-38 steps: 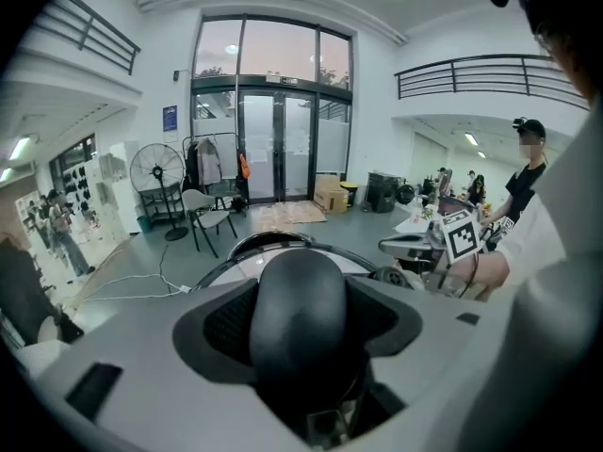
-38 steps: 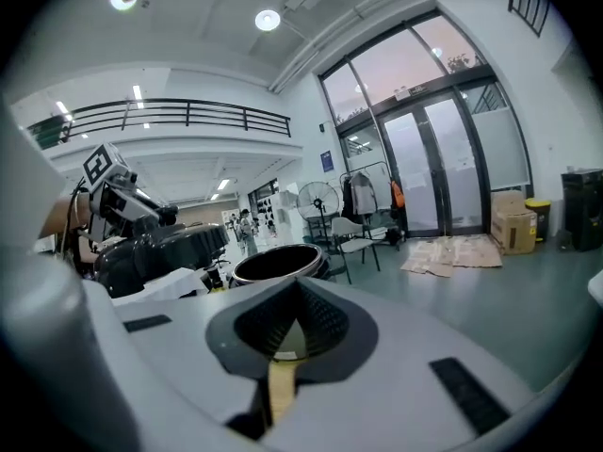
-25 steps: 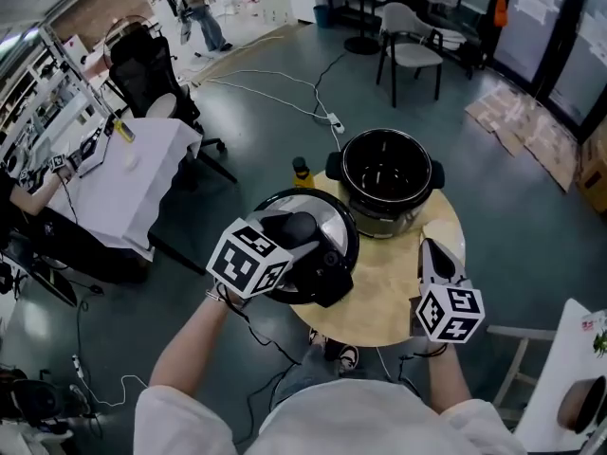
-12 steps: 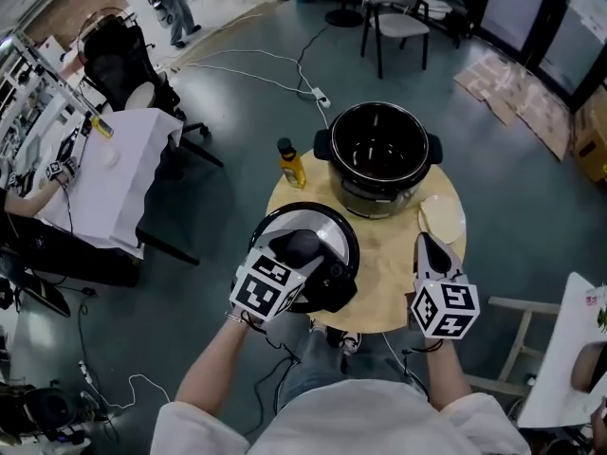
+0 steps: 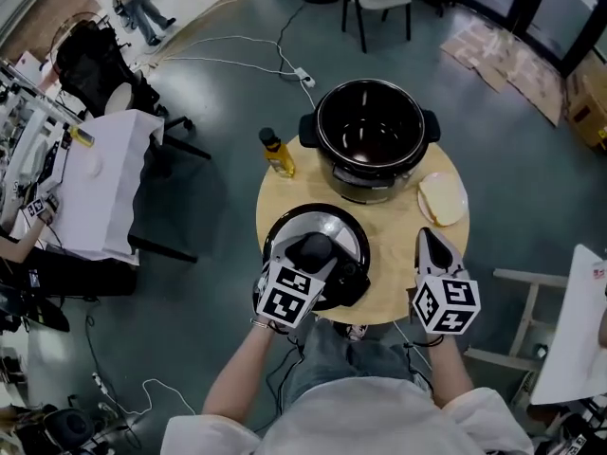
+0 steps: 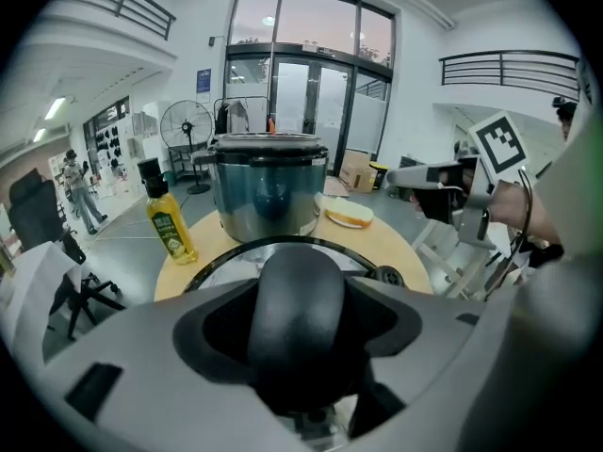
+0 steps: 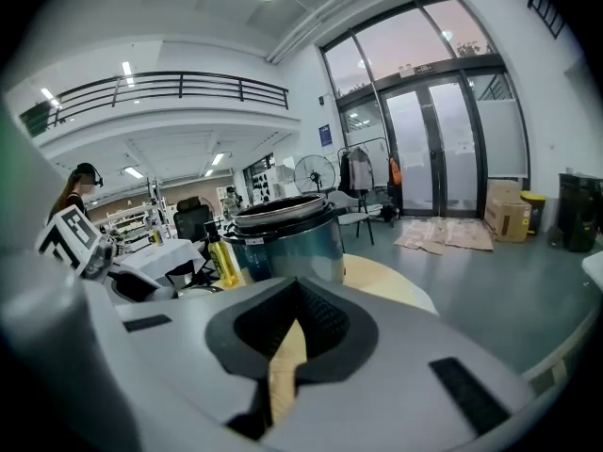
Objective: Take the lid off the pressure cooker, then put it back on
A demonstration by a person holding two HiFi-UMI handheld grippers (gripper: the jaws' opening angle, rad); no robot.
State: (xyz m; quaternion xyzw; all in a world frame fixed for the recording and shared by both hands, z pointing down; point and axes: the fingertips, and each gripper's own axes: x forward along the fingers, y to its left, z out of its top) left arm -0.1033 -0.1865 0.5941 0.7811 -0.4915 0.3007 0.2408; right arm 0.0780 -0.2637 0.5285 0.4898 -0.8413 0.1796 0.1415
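Leftmost, well off the left gripper's outer side, one table draped in white cloth point(image 5: 100, 192) stands on the floor. Next comes the left gripper point(image 5: 318, 254) point(image 6: 300, 347), one of two. It is clamped on the single black knob point(image 6: 300, 295) of the one lid point(image 5: 299, 226), with a jaw pressed to each side of it. The lid hangs level under the tips, over the near left part of the one round wooden table point(image 5: 389, 254). Whether its rim touches the wood is hard to tell from the head view.

Ahead of this gripper's tips and slightly to their left stands one yellow oil bottle point(image 5: 276, 153) point(image 6: 170, 224), upright and apart from the lid. Ahead and to the right of the same tips sits the one pressure cooker pot point(image 5: 365, 186) point(image 6: 268, 196). It is uncovered, its dark inside open to the head view. It lies straight beyond the gap between the two grippers, at the table's far side.

One pale oval plate point(image 5: 442, 198) lies just beside the pot's right flank, directly ahead of the right gripper's tips and near them.

The right gripper point(image 5: 429, 240) point(image 7: 296, 299) is over the table's near right edge, its jaws drawn together with nothing between them.
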